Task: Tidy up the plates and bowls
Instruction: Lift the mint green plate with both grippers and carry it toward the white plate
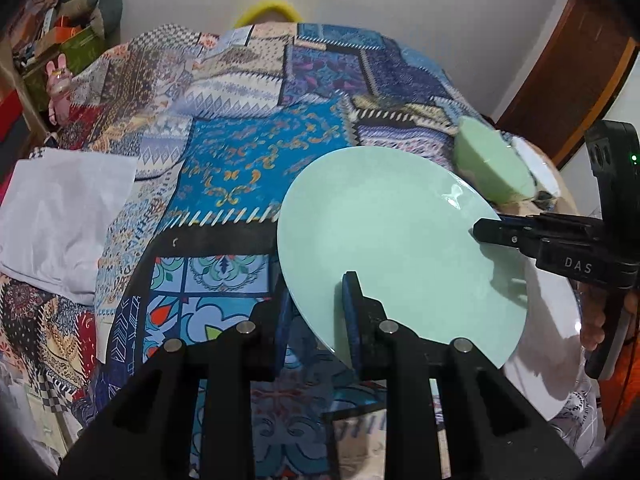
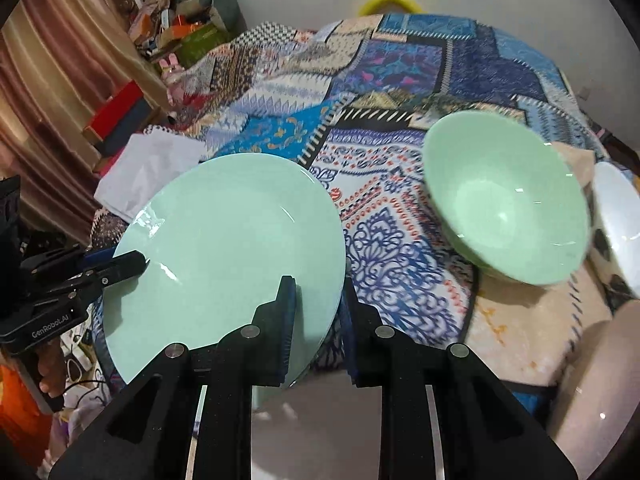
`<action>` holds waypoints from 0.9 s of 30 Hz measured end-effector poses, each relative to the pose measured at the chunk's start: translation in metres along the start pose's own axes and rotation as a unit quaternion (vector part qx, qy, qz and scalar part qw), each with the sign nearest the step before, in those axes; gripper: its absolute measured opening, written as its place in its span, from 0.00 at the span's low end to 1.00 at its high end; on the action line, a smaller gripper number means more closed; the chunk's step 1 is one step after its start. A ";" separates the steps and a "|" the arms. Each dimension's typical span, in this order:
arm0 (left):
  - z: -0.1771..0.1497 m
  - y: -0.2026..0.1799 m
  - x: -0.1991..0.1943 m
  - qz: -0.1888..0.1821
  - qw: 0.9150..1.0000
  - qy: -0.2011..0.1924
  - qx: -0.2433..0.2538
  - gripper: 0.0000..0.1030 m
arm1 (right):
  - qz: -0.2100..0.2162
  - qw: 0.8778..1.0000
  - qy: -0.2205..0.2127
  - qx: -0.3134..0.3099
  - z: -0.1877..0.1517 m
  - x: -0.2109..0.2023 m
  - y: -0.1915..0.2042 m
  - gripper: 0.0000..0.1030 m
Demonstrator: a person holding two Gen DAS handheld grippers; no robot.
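A pale green plate is held tilted above the patchwork bedspread. My left gripper is shut on its near rim. My right gripper is shut on the opposite rim of the same plate. Each gripper shows in the other's view, the right gripper at the plate's right edge and the left gripper at its left edge. A green bowl lies on the bed to the right, also seen in the left wrist view. A white bowl sits beside it.
A white plate lies under the green plate's right side. A white cloth lies at the bed's left. A cluttered shelf and curtain stand behind on the left. A wooden door is at the right.
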State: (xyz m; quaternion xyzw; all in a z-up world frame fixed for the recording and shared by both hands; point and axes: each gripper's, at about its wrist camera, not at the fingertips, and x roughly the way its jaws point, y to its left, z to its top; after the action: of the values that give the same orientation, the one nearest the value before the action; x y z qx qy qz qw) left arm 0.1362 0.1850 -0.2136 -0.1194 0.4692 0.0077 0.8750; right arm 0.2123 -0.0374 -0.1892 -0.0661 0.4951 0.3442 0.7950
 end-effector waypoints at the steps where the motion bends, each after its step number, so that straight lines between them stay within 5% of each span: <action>1: 0.000 -0.005 -0.005 0.000 1.000 -0.004 0.003 0.22 | -0.003 1.000 -0.005 -0.001 -0.002 -0.006 0.000 0.19; 15: -0.008 -0.065 -0.051 -0.014 0.998 -0.037 0.041 0.22 | -0.020 0.998 -0.056 0.017 -0.035 -0.076 -0.015 0.19; 27: -0.028 -0.112 -0.057 -0.030 0.997 -0.026 0.060 0.22 | -0.029 0.997 -0.061 0.048 -0.075 -0.103 -0.039 0.19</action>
State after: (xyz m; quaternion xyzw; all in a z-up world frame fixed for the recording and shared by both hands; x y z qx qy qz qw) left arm 0.0948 0.0757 -0.1589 -0.0806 0.4425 -0.0439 0.8921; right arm 0.1525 -0.1502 -0.1508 -0.0206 0.4593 0.3006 0.8356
